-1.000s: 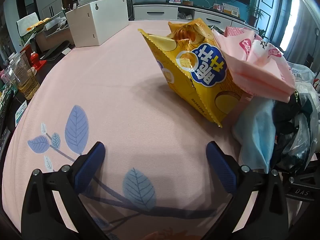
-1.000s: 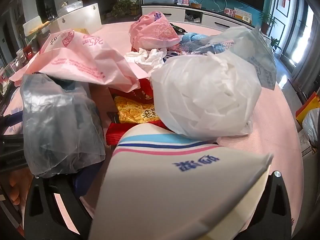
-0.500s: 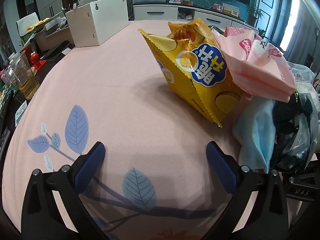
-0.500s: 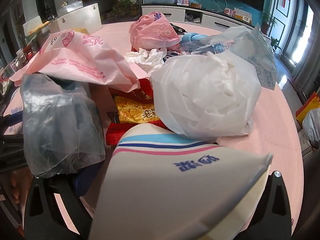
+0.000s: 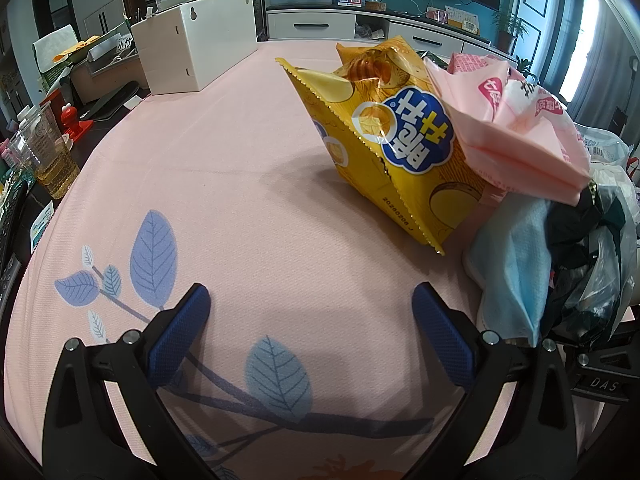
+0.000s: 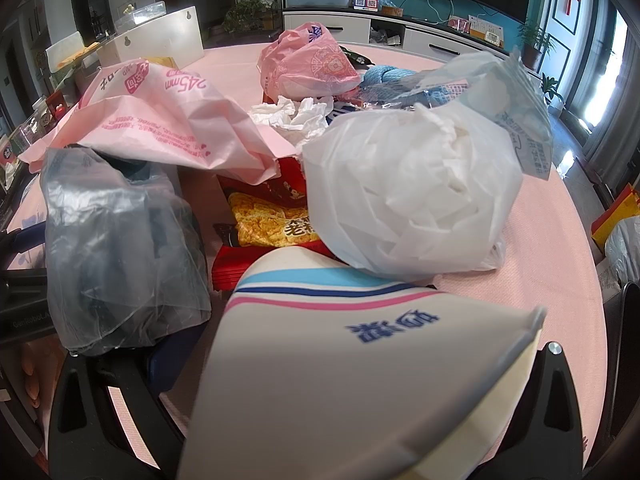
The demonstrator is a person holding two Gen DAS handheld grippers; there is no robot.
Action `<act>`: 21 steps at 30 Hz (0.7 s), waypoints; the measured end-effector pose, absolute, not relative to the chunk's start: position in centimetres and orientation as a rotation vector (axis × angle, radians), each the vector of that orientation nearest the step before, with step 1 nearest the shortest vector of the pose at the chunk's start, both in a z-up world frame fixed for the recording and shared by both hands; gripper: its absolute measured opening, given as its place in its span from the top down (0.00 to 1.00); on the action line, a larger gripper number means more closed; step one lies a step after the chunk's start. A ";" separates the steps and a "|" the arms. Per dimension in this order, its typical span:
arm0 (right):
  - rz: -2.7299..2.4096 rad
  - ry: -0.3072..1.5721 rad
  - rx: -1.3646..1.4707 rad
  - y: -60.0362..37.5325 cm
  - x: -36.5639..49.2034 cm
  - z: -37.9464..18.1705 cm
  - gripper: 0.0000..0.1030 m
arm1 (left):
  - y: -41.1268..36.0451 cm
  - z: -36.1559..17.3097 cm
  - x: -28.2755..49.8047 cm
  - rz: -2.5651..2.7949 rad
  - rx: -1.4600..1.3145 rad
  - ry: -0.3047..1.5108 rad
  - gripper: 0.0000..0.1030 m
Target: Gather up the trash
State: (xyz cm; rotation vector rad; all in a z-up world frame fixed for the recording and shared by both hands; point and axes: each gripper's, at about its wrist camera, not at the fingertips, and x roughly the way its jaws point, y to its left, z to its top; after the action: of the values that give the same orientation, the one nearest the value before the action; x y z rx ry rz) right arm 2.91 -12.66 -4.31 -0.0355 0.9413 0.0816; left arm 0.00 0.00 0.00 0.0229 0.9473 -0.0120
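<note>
Nothing has moved: the right claw (image 6: 320, 380) still holds a paper cup (image 6: 360, 360) by the trash pile, the left claw (image 5: 308, 332) stays wide over the desk (image 5: 224, 184), so collecting waits.

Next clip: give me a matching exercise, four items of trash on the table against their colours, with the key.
Items:
1. snack bag
2. paper cup in the right tool
3. face mask
4. noodle packet

Colours:
A. light blue
B. red with a yellow picture
C. yellow with a blue logo
D. white with blue and pink stripes

Pairs: 1-C, 2-D, 3-A, 4-B
</note>
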 end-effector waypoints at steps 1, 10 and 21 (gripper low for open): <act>0.082 0.941 -0.036 -12.7 2.9 -4.3 0.02 | 0.0 0.0 0.0 -0.012 0.023 0.947 0.02; 0.082 0.941 -0.035 -12.7 2.9 -4.3 0.02 | 0.1 -0.1 0.1 -0.020 0.032 0.947 0.02; 0.082 0.941 -0.035 -12.7 3.0 -4.3 0.02 | 0.3 -0.2 0.5 -0.021 0.028 0.948 0.02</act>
State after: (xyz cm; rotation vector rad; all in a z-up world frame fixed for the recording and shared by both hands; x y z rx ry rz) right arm 2.96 -12.70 -4.31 -0.0348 0.9410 0.0822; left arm 0.48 0.26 -0.22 0.0278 0.9476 -0.0208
